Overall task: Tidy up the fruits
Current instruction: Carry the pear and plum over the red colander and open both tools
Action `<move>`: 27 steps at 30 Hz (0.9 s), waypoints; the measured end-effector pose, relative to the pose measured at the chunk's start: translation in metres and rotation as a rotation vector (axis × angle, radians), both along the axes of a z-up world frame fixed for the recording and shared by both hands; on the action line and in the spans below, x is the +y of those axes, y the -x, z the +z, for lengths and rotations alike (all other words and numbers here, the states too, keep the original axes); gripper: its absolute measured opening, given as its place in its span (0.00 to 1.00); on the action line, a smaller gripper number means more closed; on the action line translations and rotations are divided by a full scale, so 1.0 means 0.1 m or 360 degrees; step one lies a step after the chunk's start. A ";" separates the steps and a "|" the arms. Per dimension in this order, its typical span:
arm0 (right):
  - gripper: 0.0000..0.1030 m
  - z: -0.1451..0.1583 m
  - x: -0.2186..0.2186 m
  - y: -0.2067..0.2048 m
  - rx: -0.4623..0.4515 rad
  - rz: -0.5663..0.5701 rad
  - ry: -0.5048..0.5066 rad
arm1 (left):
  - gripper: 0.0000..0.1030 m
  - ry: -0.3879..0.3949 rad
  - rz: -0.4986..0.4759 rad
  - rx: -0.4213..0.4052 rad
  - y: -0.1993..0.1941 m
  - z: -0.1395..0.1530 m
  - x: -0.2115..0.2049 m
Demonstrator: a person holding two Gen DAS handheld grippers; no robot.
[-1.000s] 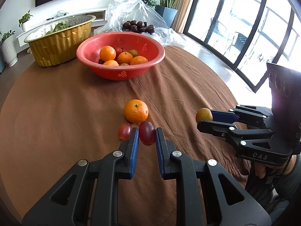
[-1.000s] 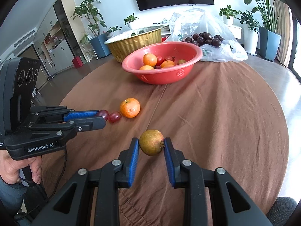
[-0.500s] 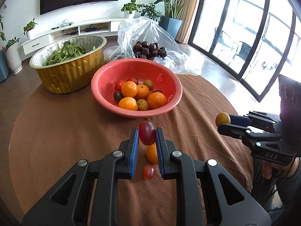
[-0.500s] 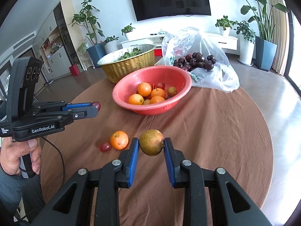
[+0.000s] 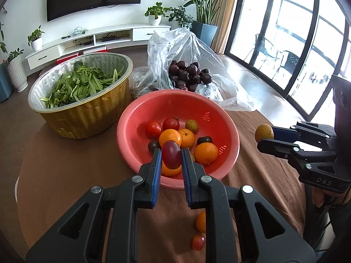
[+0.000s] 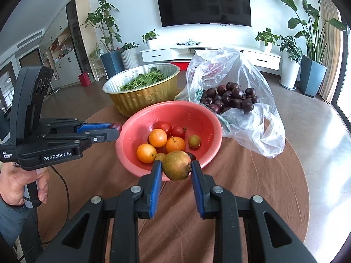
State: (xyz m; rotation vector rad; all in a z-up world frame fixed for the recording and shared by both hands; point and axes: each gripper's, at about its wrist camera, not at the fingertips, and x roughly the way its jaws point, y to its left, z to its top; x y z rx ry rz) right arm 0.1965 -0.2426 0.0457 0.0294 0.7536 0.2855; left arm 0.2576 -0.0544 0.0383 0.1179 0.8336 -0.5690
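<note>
- A home's living room: a big television (image 6: 203, 3) hangs on the wall above a long white cabinet (image 6: 210, 53).
- Potted plants (image 6: 311, 43) line the walls.
- Tall glass doors (image 5: 296, 43) admit daylight.
- A round table (image 6: 263, 186) wears brown cloth.

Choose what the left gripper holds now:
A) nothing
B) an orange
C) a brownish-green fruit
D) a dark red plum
D: the left gripper is shut on a dark red plum, pinched between its blue pads in front of the red bowl; the brownish-green fruit is in the right gripper.
</note>
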 end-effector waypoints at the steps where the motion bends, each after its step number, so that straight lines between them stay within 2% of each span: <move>1: 0.28 -0.01 0.01 -0.06 0.0009 0.0004 0.0006 | 0.16 -0.0004 0.0004 0.0003 -0.05 -0.01 0.00; 10: 0.28 -0.18 0.16 -0.45 0.0079 0.0030 0.0101 | 0.16 -0.0033 -0.0006 0.0058 -0.32 -0.24 -0.08; 27: 0.28 -0.46 0.27 -0.72 0.0165 -0.0003 0.0212 | 0.16 -0.0049 -0.0001 0.0113 -0.51 -0.50 -0.15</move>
